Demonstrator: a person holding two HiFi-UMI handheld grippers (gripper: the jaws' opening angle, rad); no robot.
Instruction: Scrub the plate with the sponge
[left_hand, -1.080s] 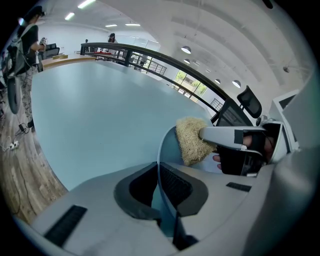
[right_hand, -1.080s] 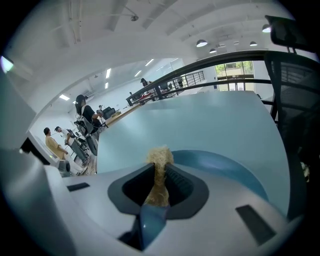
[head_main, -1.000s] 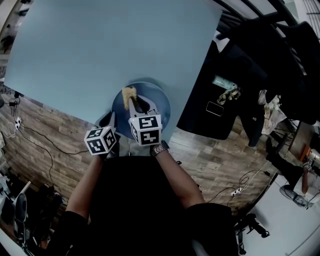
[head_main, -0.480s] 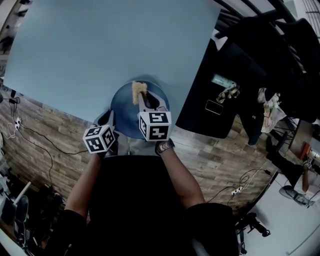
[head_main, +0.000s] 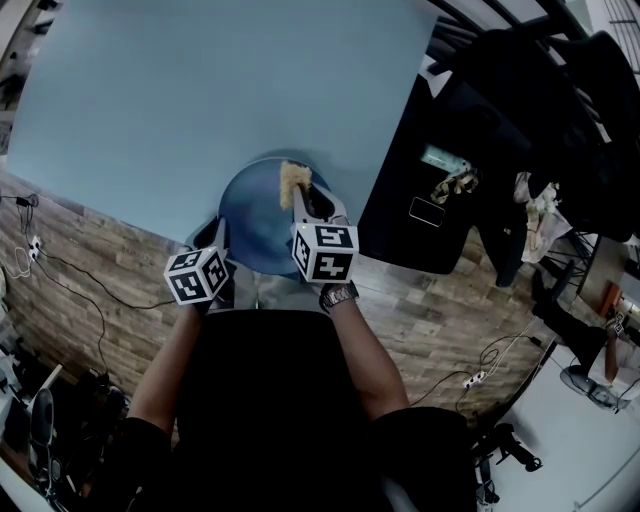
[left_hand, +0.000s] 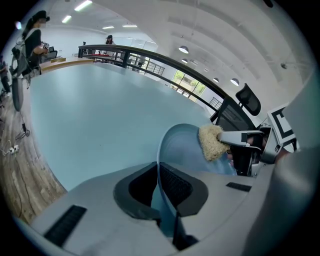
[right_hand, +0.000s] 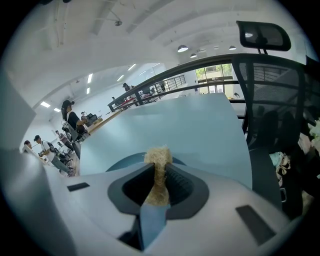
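A pale blue table (head_main: 180, 110) fills most of the scene, with wood-pattern flooring (head_main: 90, 270) below its near edge. A blue plate (head_main: 250, 215) lies at that edge. Your left gripper (left_hand: 159, 186) has its jaws clamped on the plate's near rim. Your right gripper (right_hand: 158, 185) pinches a tan, fibrous sponge (right_hand: 158, 157) tightly between its jaws, and the sponge's tip touches the plate's far right side.

The right gripper (right_hand: 159, 175) hides most of the plate (right_hand: 120, 161); whether the sponge (right_hand: 158, 155) touches it is unclear.
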